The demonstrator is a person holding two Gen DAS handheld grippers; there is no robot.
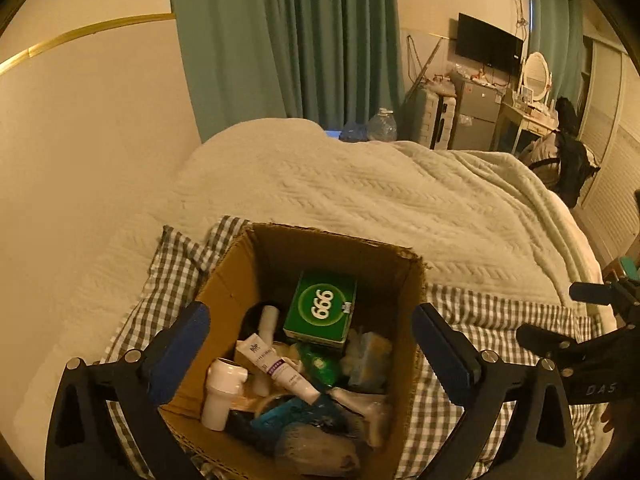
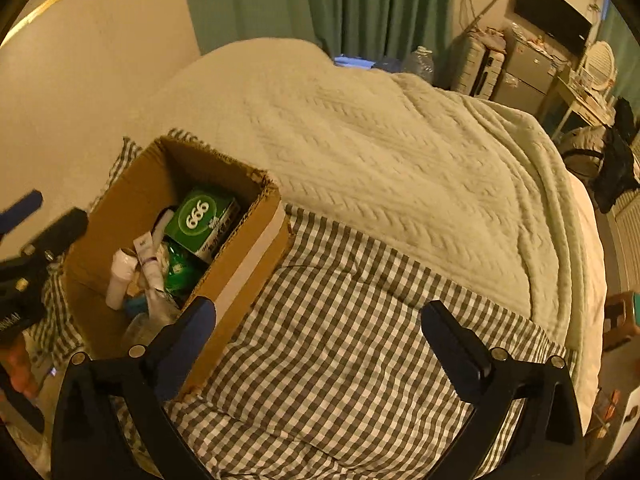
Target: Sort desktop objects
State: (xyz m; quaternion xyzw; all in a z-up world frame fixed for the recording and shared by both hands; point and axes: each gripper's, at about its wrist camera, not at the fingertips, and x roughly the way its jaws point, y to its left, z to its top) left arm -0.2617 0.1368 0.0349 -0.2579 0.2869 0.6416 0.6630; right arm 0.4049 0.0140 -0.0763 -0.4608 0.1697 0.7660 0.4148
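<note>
Between the left gripper (image 1: 312, 350) fingers (image 1: 180, 344), untouched: cardboard box (image 1: 240, 264) of sundries.

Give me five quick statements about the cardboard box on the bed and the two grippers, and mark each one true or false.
1. The cardboard box sits on a checked cloth. True.
2. The box is empty. False: it holds several things, among them a green box marked 999 and a white tube.
3. The left gripper has its jaws wide apart over the open box. True.
4. The right gripper is clamped on the white tube. False: its jaws are open and hold nothing, with the checked cloth below.
5. The box's top is taped shut. False: it is open at the top.
</note>
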